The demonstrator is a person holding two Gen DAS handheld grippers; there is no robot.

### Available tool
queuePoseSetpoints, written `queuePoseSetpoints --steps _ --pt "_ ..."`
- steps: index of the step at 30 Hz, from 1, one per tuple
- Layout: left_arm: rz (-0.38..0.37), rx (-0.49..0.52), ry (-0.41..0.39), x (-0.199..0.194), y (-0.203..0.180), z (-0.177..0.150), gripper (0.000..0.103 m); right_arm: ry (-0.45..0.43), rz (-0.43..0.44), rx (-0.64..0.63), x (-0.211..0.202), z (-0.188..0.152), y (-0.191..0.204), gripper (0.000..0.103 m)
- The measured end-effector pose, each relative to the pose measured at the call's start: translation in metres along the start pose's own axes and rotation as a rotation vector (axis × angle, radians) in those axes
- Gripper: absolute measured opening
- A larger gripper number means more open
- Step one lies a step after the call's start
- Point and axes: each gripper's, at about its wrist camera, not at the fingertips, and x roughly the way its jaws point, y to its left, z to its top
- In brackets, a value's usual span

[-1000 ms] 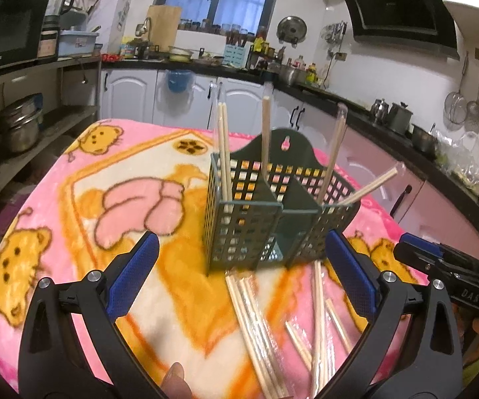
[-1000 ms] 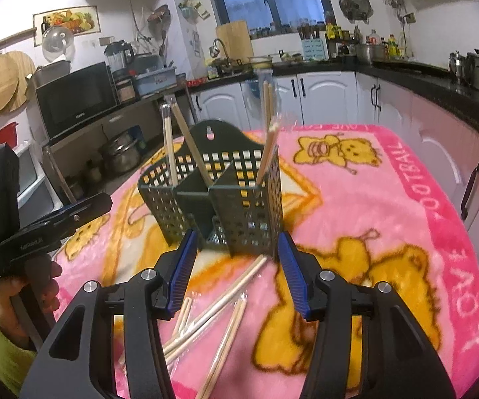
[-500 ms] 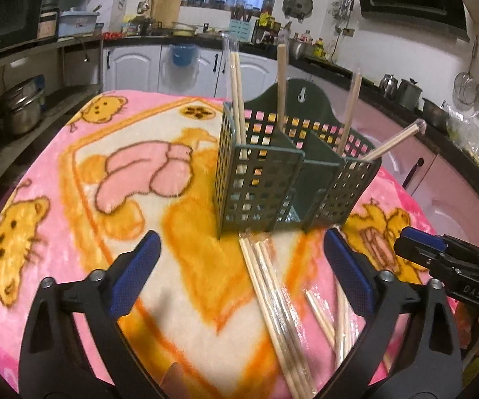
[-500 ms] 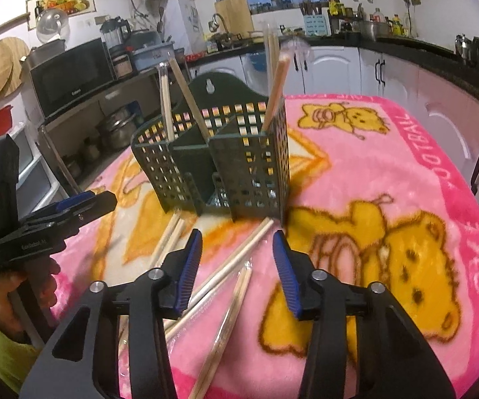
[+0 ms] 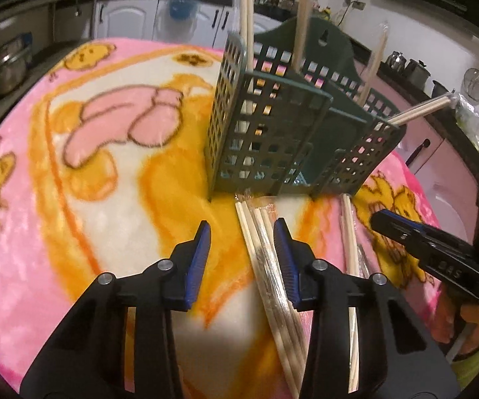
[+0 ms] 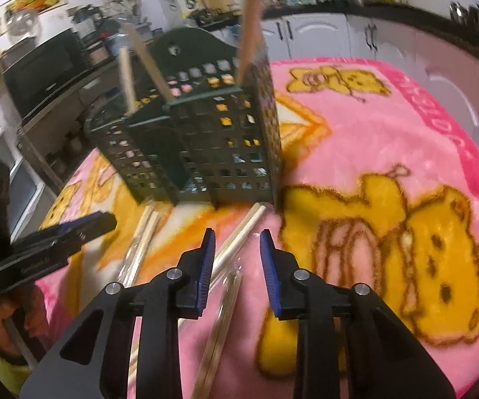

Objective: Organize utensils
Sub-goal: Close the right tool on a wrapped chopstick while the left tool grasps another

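Pink blanket (image 6: pixel 389 139): lettering blurred, possibly "FOOTBALL".

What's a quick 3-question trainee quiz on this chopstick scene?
1. True or false: the left gripper is shut on a chopstick pair.
2. Multiple choice: the wrapped chopsticks on the blanket lie (a) inside the green holder, (b) in front of the holder, (c) on the counter.
3. Fill in: the right gripper is open above a ____ lying on the blanket.

Key:
1. False; it is open, with the pairs lying between its fingers.
2. b
3. chopstick pair
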Motion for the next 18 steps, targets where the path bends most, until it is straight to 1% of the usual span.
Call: queuePoseSetpoints --steps 5,11,13,14,16,18 --pt "0.003 -0.028 0.039 0.013 0.003 0.005 0.031 0.034 0.015 0.097 0.021 0.006 -0.01 0.027" --pt "0.012 -0.063 0.074 0.029 0.008 0.011 0.031 0.05 0.026 0.161 0.032 0.014 -0.02 0.027" --pt "0.015 -0.07 0.08 0.033 0.008 0.013 0.031 0.048 0.027 0.168 0.034 0.015 -0.021 0.025" --pt "0.016 -0.073 0.081 0.035 0.008 0.014 0.031 0.047 0.028 0.168 0.034 0.016 -0.023 0.019" --pt "0.02 -0.073 0.082 0.039 0.007 0.016 0.031 0.045 0.036 0.175 0.032 0.015 -0.025 0.017" --pt "0.028 -0.076 0.081 0.04 0.007 0.017 0.026 0.043 0.042 0.176 0.029 0.014 -0.027 0.015"
